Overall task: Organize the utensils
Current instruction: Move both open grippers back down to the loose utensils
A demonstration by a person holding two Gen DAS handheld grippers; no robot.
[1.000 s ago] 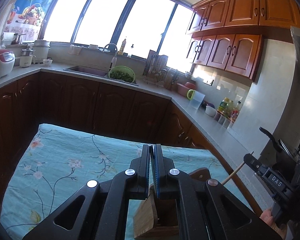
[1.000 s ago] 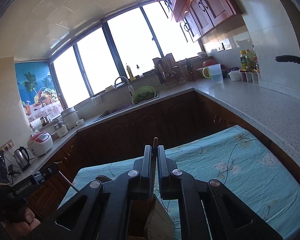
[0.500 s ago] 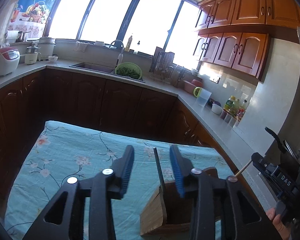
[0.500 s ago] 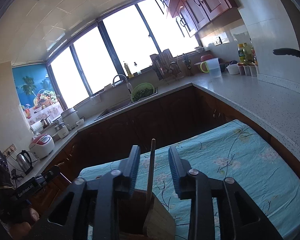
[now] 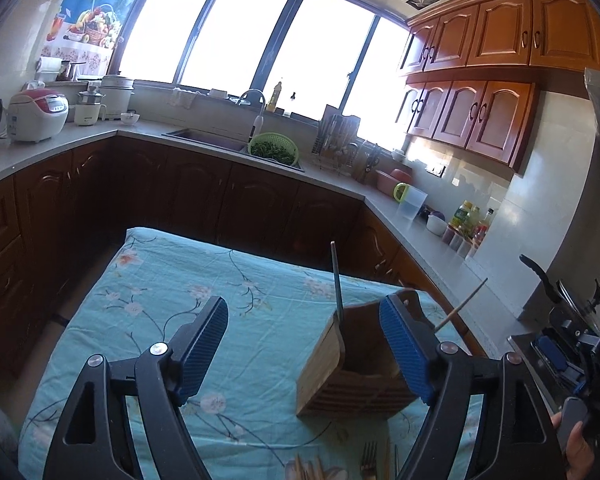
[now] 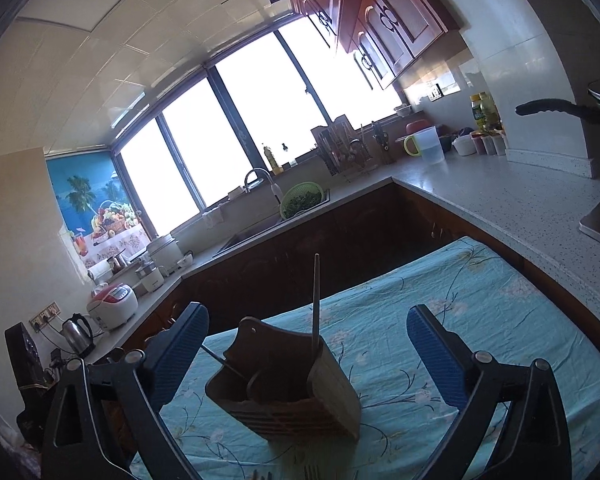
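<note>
Strong daylight pours through the windows [image 5: 260, 40], which are blown out to plain white in both views. The lower cabinets [image 5: 204, 196] beneath them sink into deep shadow, backlit. The tabletop [image 6: 500, 312] is evenly lit. Glare shines on the wall tiles [image 5: 460, 184]. Fisheye bending curves every edge, with dark corners; focus is sharp.

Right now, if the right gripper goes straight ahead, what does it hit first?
Most likely the wooden utensil holder, which sits between the open right gripper fingers with a chopstick standing in it. Depth is hard to judge.
</note>
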